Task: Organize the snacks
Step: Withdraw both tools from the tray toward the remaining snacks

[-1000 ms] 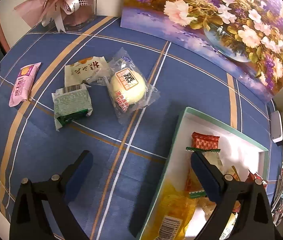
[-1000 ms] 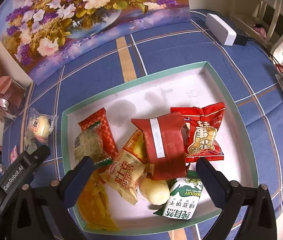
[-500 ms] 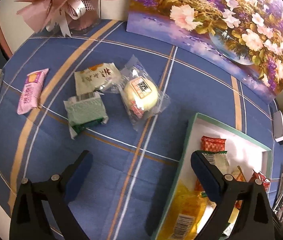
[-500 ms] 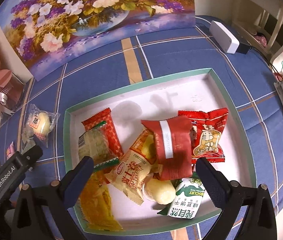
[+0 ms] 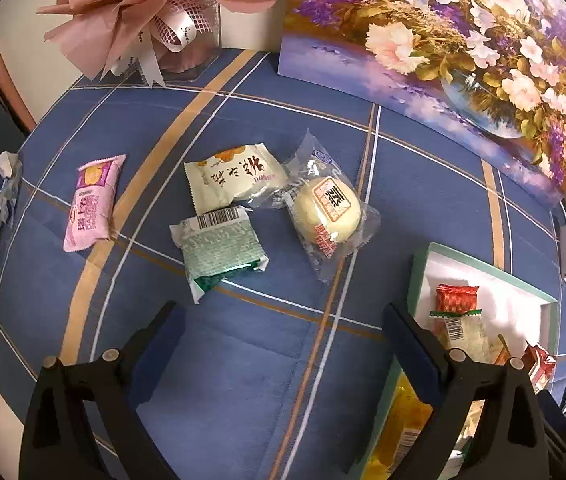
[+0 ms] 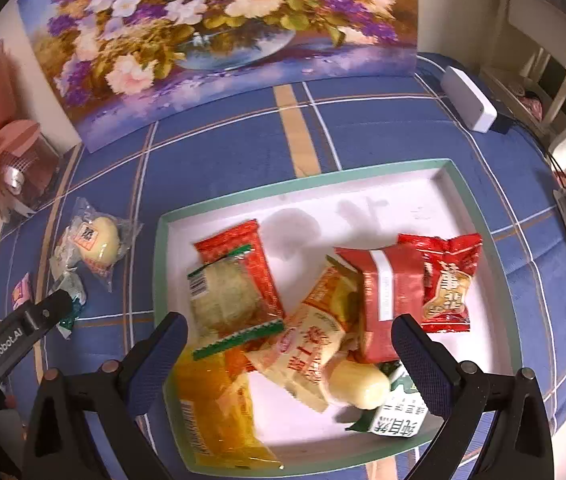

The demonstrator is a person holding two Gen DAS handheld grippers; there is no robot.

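Through the left wrist camera we see four loose snacks on the blue plaid tablecloth, all ahead of the left gripper and clear of it. Nearest is the green wrapped snack, lying just beyond the tip of the left-hand finger, barcode end away from us. Touching its far edge is the cream packet with brown lettering, and overlapping that packet's right side is the clear-wrapped pale bun, which sits ahead of the gap, a little right of centre. The pink packet lies well off to the left. Our left jaws stand wide apart, holding and touching nothing, with only cloth between them.

The white tray with the green rim lies to the right; in the left view its corner passes behind the right-hand finger.

In the right wrist view, the right gripper hangs over the near half of that tray, jaws spread wide and empty. Between them lies the pile: an orange-and-cream packet centred in the gap, a pale roll just below it, a clear snack with green edging toward the left finger, a dark red packet toward the right one. A yellow bag lies under the left finger; a green-and-white biscuit pack is partly hidden by the right finger. Whether the fingers touch these we cannot tell.
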